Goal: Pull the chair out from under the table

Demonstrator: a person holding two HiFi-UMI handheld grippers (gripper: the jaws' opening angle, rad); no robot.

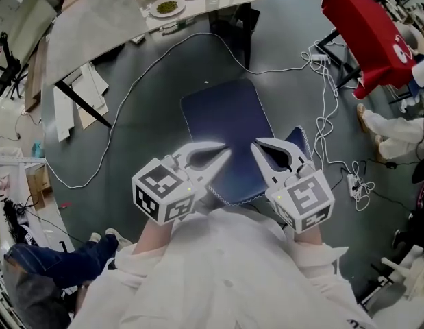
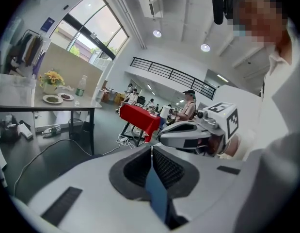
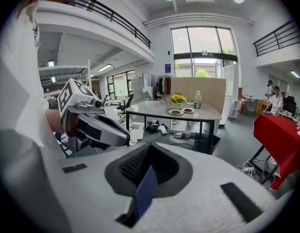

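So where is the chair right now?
In the head view the chair stands mid-floor, just in front of the person and apart from the table at the top. The left gripper and right gripper each have their jaws shut on it.

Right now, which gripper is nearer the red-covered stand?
Right. The right gripper, shut on the blue chair, sits on the side toward the red-covered stand. The left gripper, shut on the same chair, is beside it on the far side.
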